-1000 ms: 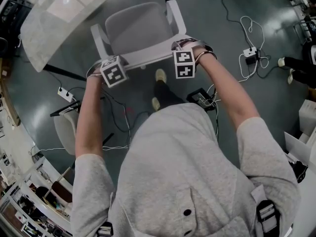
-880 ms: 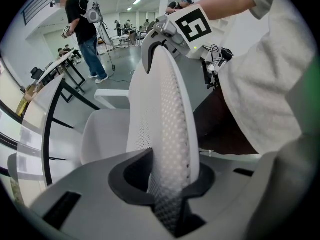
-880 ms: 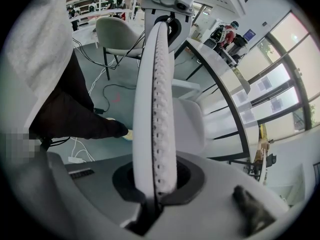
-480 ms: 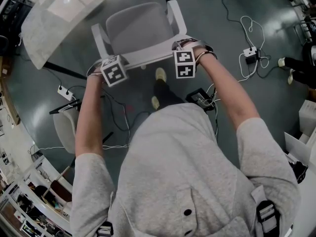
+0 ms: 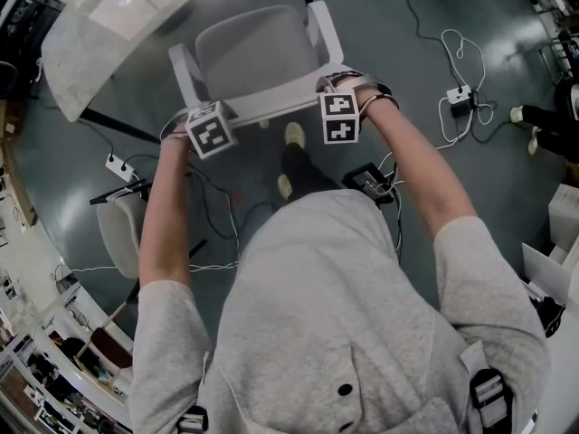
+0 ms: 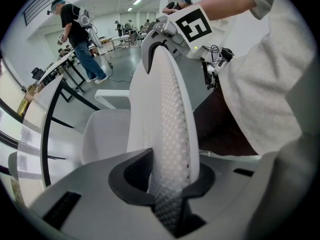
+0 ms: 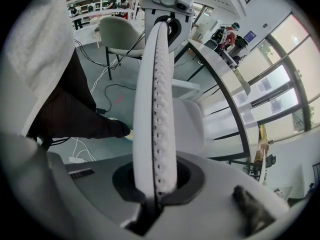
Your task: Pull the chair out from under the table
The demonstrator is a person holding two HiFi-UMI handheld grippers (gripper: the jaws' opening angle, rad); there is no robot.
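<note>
The white mesh-backed chair (image 5: 258,52) with its grey seat stands just beside the pale curved tabletop (image 5: 99,34). The left hand-held gripper (image 6: 167,184) and the right hand-held gripper (image 7: 152,184) each clamp its backrest top (two grips, one per end). Loose white cables (image 5: 452,52) trail across the floor (image 5: 380,25), and one other pale chair (image 5: 118,233) stands at the person's left.

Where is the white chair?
In the head view, the chair sits top centre, by the table at upper left, its backrest gripped by the left gripper and right gripper.
</note>
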